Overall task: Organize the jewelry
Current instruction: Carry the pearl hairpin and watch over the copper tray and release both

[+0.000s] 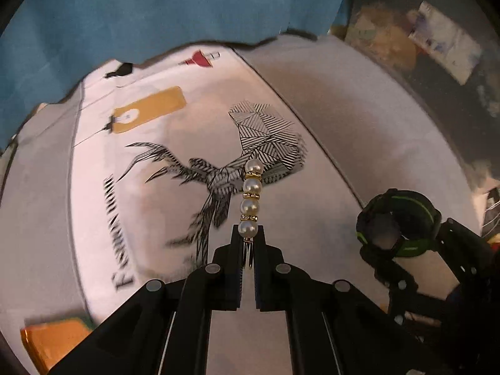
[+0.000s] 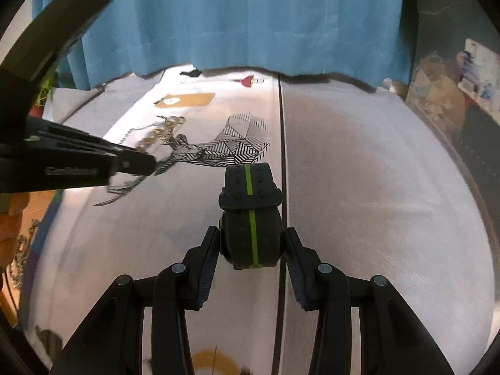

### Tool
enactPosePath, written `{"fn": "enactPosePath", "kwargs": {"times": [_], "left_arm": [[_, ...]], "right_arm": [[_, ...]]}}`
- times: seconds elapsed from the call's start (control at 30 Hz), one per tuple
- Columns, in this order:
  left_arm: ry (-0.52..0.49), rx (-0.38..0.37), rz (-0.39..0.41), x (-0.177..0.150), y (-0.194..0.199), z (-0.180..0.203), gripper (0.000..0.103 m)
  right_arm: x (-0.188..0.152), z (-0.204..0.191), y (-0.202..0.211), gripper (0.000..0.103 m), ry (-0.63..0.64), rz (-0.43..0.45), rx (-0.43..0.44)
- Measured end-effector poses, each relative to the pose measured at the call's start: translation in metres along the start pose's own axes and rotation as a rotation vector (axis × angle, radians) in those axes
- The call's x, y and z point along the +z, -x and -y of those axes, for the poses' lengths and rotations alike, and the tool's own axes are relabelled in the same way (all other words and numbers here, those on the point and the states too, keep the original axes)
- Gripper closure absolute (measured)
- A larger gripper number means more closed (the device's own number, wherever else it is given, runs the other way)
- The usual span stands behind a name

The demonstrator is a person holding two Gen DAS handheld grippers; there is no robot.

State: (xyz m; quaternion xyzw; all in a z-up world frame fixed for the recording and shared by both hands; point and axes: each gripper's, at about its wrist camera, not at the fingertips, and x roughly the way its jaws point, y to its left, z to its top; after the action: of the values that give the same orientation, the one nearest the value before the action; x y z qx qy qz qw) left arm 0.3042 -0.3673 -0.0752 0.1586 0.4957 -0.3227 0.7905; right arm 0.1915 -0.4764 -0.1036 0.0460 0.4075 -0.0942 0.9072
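Observation:
My left gripper [image 1: 248, 234] is shut on a gold hair clip with a row of white pearls [image 1: 251, 198], held above the white printed cloth [image 1: 140, 206]. The pearls stick out past the fingertips. My right gripper [image 2: 252, 234] is shut on a black watch with a green stripe [image 2: 251, 218]; the strap [image 2: 248, 178] curls forward above the cloth. In the left wrist view the watch [image 1: 397, 225] and the right gripper [image 1: 437, 268] show at the right. In the right wrist view the left gripper [image 2: 137, 161] comes in from the left with the blurred pearl clip [image 2: 159, 134].
The cloth has a striped bird drawing [image 2: 225, 147] and a yellow tag print [image 1: 150, 109]. A dark seam [image 2: 282, 187] divides it from a plain white cloth [image 2: 375, 187]. A blue curtain [image 2: 237, 15] hangs behind. Cluttered boxes [image 2: 437, 93] stand at the right. An orange item [image 1: 53, 337] lies low left.

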Motion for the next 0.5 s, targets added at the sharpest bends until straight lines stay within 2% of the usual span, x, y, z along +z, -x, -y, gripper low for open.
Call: {"fn": "enactPosePath", "kwargs": {"times": [0.13,0.3,0.5], "left_arm": [[0.030,-0.012,0.057,-0.025,0.048,-0.002,0.099],[0.040,0.054,0.112,-0.072,0.106,0.006,0.099],[0.063,0.106,0.157,-0.147,0.167,0.017,0.099]], "right_arm": [[-0.012,-0.010,0.045,0.060,0.011,0.038,0.005],[-0.035,-0.031,0.098,0.060,0.023,0.063,0.041],[-0.078,-0.068,0.156,0.060,0.062,0.054,0.089]]}}
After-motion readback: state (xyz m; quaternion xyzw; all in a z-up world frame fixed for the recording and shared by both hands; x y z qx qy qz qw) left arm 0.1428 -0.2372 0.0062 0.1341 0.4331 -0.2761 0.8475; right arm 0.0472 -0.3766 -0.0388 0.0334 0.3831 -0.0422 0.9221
